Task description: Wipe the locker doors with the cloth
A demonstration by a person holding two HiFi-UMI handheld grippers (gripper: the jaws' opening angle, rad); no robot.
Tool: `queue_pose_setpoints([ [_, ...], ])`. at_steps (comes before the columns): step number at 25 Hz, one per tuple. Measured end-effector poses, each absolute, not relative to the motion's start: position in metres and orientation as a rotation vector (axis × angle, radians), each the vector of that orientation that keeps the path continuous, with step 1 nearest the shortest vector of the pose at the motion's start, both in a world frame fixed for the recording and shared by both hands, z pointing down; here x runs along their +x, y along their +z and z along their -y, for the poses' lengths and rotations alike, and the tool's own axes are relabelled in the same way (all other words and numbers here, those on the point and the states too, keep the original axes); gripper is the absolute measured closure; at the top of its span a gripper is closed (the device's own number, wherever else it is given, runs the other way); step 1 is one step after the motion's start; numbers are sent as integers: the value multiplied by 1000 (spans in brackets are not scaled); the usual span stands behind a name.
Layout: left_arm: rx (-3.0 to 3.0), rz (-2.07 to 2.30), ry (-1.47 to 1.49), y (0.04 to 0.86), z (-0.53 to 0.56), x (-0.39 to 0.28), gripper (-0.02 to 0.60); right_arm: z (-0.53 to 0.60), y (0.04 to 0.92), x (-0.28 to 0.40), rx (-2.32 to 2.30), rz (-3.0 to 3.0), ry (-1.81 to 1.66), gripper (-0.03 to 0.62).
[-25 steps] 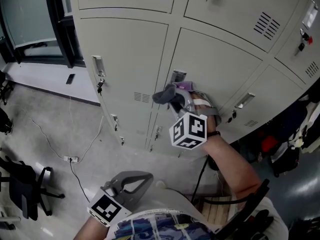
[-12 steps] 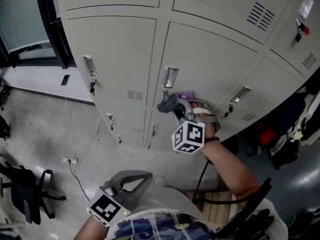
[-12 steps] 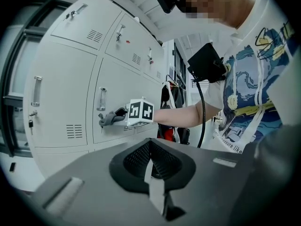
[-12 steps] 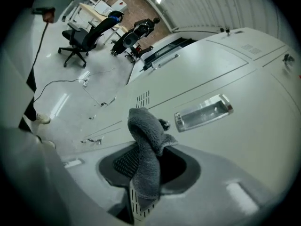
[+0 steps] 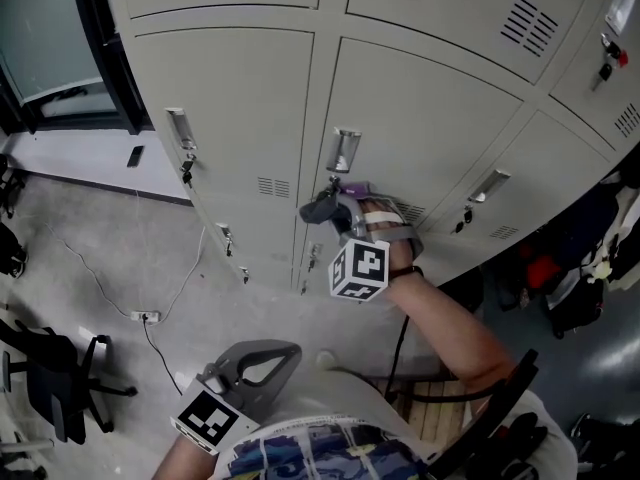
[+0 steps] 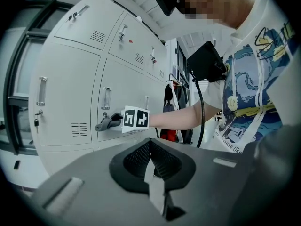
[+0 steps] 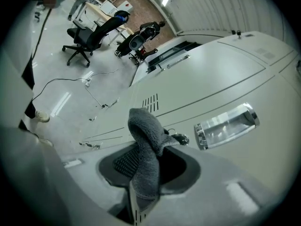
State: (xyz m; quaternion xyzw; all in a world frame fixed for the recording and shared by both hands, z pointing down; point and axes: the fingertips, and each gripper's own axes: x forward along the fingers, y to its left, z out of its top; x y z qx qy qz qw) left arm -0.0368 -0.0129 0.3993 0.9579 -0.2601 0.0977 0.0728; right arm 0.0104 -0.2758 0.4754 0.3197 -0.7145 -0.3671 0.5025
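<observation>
Pale grey locker doors fill the head view; the middle door (image 5: 420,118) has a metal handle (image 5: 344,149). My right gripper (image 5: 335,216) is shut on a grey cloth (image 5: 320,211), which it holds against that door just below the handle, near the left edge. In the right gripper view the cloth (image 7: 146,140) stands up from the right gripper (image 7: 140,189), with the handle (image 7: 227,125) and a key in the lock (image 7: 178,138) close behind. My left gripper (image 5: 285,353) hangs low near my body, shut and empty, away from the lockers. From the left gripper (image 6: 155,192) view the cloth (image 6: 106,123) shows far off.
The left door (image 5: 230,98) has its own handle (image 5: 179,128) and keys. On the floor to the left are a black chair (image 5: 50,388) and a cable with a power strip (image 5: 143,316). Bags (image 5: 580,288) hang at the right. A dark window frame (image 5: 100,48) borders the lockers.
My right gripper has slid the cloth down from the handle to just below it, and a little left. My left gripper has stayed in place.
</observation>
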Motion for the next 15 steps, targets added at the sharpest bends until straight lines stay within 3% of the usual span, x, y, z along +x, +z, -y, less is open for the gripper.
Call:
queue_pose_setpoints([
  [15,2849,815,300,404,23,-41,578,282,530,-2,654,1728,-818,482],
])
